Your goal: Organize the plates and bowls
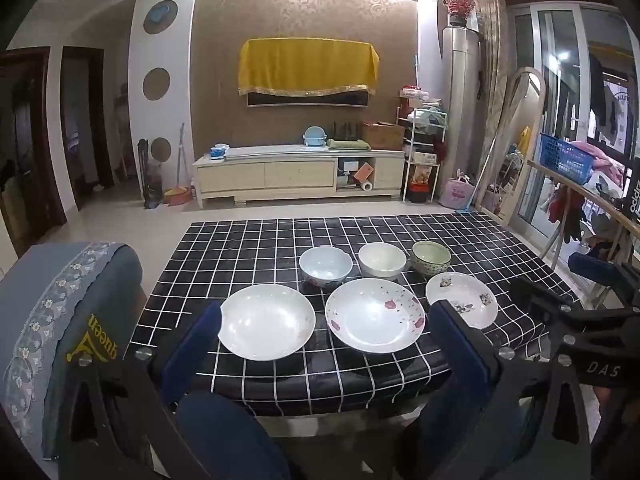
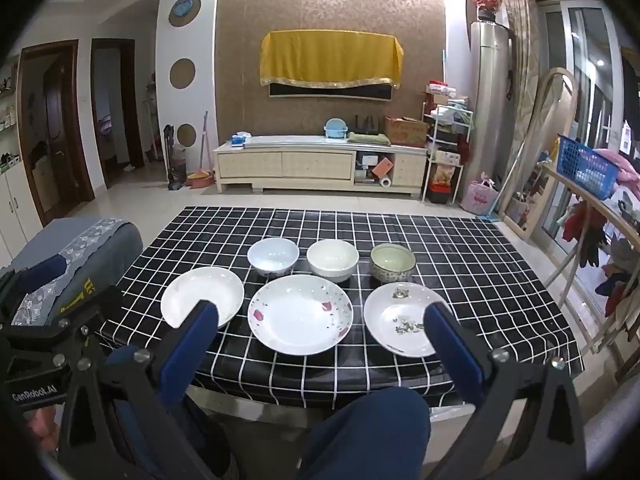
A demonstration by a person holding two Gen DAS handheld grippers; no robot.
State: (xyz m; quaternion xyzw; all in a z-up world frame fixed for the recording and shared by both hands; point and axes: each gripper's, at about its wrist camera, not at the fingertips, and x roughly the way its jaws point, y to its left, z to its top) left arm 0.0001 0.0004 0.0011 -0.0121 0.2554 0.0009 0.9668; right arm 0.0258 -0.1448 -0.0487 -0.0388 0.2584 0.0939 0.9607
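On the table (image 2: 460, 240) with the black grid cloth: six dishes in two rows. Back row, left to right: pale blue bowl (image 2: 273, 256), cream bowl (image 2: 332, 259), green patterned bowl (image 2: 393, 263), set apart from one another. Front row: plain white plate (image 2: 202, 296), plate with pink petals (image 2: 300, 314), small plate with grey motifs (image 2: 404, 320). The pink-petal plate sits just in front of the gap between the blue and cream bowls.

Left gripper (image 1: 326, 318) held at the near table edge, jaws spread wide, nothing between them. Right gripper (image 2: 322, 314) likewise wide open and empty, tilted down toward the plates. Neither touches a dish.

A grey-covered chair (image 1: 72, 300) stands at the table's left; the person's blue-trousered knee (image 2: 368, 432) shows below.
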